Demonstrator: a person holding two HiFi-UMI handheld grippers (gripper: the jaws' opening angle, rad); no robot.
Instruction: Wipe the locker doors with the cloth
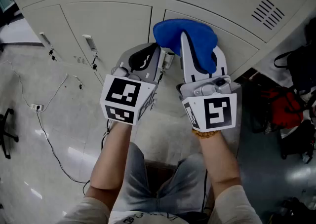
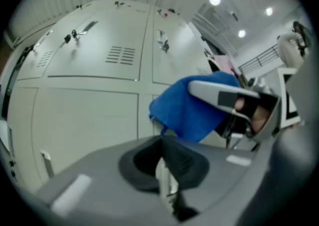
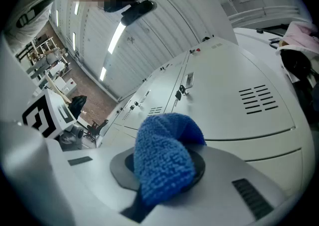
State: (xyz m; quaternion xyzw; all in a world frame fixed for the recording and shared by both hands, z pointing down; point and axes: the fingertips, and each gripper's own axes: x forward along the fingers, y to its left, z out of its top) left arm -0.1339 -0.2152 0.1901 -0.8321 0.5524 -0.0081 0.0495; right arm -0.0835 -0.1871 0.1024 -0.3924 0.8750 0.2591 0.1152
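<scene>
Right jaws: my right gripper (image 1: 200, 55) is clamped on the blue cloth (image 3: 162, 165); the pads pinch it low down.
Cloth, lie: a thick fold bulges up from between the pads and spills past the jaw tips; in the head view it caps the far end of both jaws.
Cloth, place: held in front of the pale locker doors (image 1: 113, 25), over the seam between two lower doors; I cannot tell whether it touches the metal.
Left jaws: my left gripper (image 2: 167, 170) is drawn together to a thin seam; nothing is held between the pads.
Left jaws to cloth: the cloth sits ahead and to the right of them, just beside their tips; apart from the pads.
Grippers, relation: side by side, close together; both point at the lockers; each marker cube (image 1: 126, 99) faces up toward the head camera.
Doors, fittings: a latch (image 1: 90, 43) on the door left of the grippers; vent slits (image 1: 266, 13) on an upper door at right.
Floor: glossy grey floor (image 1: 29, 168); a thin cable (image 1: 49, 139) trails over it at left.
Right margin: a red and black bag (image 1: 281, 109) on the ground near the lockers.
</scene>
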